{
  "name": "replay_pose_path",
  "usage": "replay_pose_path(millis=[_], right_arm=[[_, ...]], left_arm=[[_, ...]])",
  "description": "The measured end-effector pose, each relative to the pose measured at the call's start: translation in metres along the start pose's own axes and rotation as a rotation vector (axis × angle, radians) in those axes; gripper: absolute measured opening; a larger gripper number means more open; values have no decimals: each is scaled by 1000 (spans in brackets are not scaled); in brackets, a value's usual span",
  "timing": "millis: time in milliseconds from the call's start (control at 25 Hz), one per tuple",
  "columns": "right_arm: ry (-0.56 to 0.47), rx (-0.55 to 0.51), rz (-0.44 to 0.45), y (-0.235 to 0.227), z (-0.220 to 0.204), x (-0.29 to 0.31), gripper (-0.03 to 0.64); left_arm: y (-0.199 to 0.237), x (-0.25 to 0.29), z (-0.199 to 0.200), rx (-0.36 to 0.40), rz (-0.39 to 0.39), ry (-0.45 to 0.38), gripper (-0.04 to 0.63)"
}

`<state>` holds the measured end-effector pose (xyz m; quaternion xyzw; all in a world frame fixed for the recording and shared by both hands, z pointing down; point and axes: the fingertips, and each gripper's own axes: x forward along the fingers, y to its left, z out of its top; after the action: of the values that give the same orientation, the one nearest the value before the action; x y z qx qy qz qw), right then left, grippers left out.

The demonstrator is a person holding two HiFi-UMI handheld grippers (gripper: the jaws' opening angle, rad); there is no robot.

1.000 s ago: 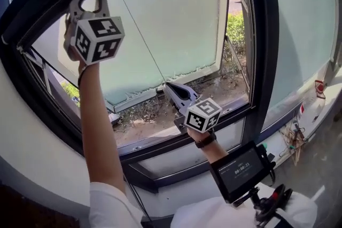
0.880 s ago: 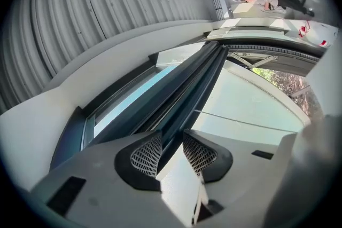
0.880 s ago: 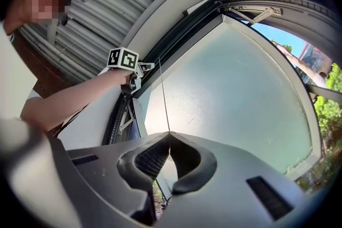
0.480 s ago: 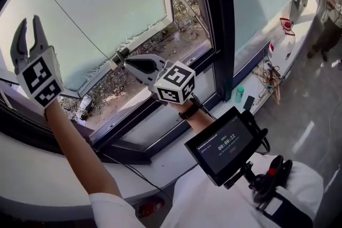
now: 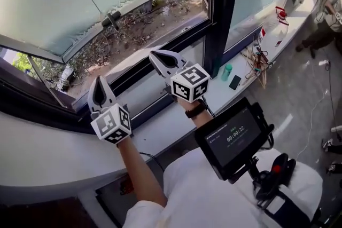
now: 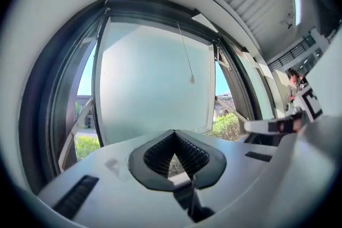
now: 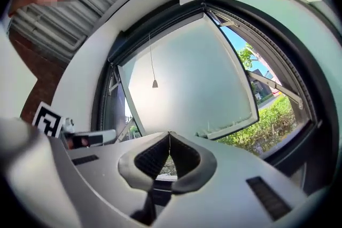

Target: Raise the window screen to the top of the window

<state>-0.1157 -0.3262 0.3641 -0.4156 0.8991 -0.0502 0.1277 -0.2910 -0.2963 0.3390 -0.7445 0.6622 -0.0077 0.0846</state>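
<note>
Left gripper [image 5: 99, 84] has just closed, empty; right gripper [image 5: 155, 56] sits shut, empty. We hold both forearms outstretched over the sill [image 5: 48, 152].

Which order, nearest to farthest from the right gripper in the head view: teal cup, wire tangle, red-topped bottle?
1. teal cup, on the sill, just right of the right gripper.
2. wire tangle, further right along the sill.
3. red-topped bottle, far right, beside the glass.
</note>
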Motion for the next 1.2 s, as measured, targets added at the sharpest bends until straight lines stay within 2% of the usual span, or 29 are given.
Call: replay_pose_path(millis=[80, 160, 320, 440, 560, 760, 920, 1200], right_arm=[[30, -1, -34, 2, -11, -10, 3], [57, -2, -54, 11, -21, -18, 3], [74, -21, -74, 37, -34, -34, 3], [98, -63, -79, 58, -45, -45, 3], [161, -165, -61, 78, -63, -56, 3], [173, -250, -14, 98, -61, -62, 3], [179, -277, 20, 105, -62, -67, 3], [198, -270, 20, 85, -61, -69, 3]], left_arm=[[-20, -18, -42, 16, -50, 69, 2], [-34, -33, -57, 22, -87, 103, 2], [-49, -59, -36, -8, -136, 31, 2], [-54, -74, -33, -43, -139, -15, 2], [-65, -84, -48, -74, -147, -13, 2], [-76, -88, -43, -58, -154, -36, 1], [-81, -87, -39, -55, -153, -58, 2], [-88, -76, -50, -38, -128, 2, 2]])
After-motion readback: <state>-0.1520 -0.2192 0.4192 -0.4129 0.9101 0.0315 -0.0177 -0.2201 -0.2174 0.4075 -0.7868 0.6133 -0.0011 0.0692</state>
